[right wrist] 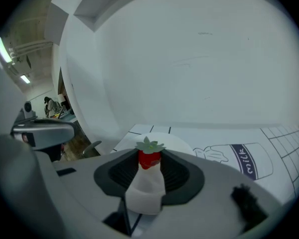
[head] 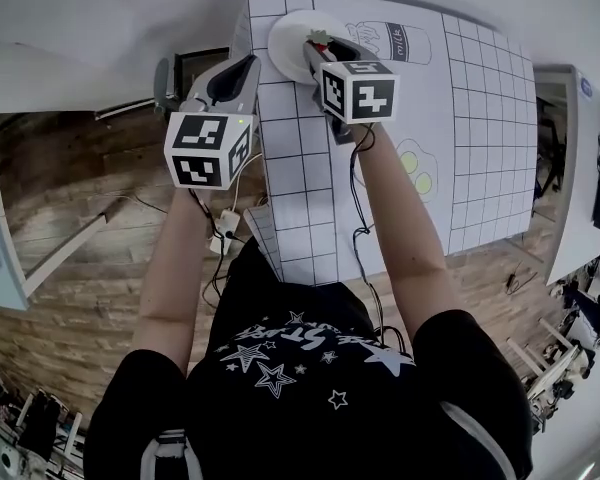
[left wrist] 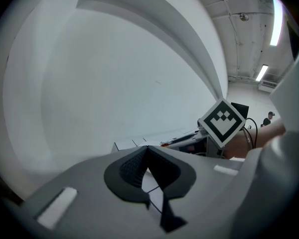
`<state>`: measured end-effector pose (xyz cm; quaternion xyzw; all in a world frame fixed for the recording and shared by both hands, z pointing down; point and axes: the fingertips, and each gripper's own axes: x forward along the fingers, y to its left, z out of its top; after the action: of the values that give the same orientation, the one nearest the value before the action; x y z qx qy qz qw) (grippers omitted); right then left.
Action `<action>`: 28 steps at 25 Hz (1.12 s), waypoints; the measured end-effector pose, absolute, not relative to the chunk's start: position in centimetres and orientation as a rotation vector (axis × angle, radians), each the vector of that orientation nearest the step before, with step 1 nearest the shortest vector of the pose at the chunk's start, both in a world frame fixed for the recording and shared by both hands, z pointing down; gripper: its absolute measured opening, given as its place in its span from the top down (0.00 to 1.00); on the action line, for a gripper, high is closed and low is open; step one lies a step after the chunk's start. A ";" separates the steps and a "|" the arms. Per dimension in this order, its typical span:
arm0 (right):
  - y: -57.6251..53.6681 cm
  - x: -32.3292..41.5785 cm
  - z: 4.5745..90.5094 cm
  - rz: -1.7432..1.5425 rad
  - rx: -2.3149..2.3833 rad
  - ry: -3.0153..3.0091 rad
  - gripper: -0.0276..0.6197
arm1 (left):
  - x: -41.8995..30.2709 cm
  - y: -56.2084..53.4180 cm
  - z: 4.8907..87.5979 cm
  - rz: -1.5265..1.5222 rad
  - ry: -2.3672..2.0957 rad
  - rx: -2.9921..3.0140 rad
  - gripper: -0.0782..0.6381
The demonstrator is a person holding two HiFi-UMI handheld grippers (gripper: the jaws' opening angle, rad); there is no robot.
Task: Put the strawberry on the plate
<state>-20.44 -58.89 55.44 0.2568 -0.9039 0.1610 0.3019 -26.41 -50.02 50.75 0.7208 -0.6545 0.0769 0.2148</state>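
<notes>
A small red strawberry (right wrist: 149,159) with a green leafy top sits between the tips of my right gripper (right wrist: 149,153), which is shut on it. In the head view this gripper (head: 320,48) reaches over the white plate (head: 288,36) at the table's far end, and the strawberry (head: 318,38) hangs above the plate's right part. From the right gripper view the plate (right wrist: 175,141) lies just beyond the berry. My left gripper (head: 248,63) hovers at the table's left edge, beside the plate, and its jaws (left wrist: 147,151) meet at the tips with nothing between them.
A white mat with a black grid (head: 480,118) covers the table. A milk bottle drawing (head: 400,43) lies right of the plate, and a yellow-spotted drawing (head: 420,173) sits nearer me. Wooden floor (head: 80,268) shows left of the table. The right gripper's marker cube (left wrist: 222,122) appears in the left gripper view.
</notes>
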 end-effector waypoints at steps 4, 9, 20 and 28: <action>-58.9 -20.4 56.4 0.428 0.652 -2.345 0.74 | -26.0 -50.0 51.1 0.215 -1.797 1.999 0.88; -58.6 -20.2 57.3 0.430 0.639 -2.307 0.74 | -25.8 -49.9 51.5 0.217 -1.775 2.001 0.88; -58.0 -19.7 57.3 0.405 0.633 -2.285 0.68 | -26.0 -49.3 51.3 0.225 -1.784 1.997 0.88; -57.6 -17.9 55.1 0.414 0.675 -2.318 0.68 | -24.9 -48.4 49.9 0.222 -1.794 2.006 0.88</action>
<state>-17.91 -57.57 55.09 0.2593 -0.8903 0.1589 0.3390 -24.95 -48.38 49.92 0.7249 -0.6483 0.0802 0.2185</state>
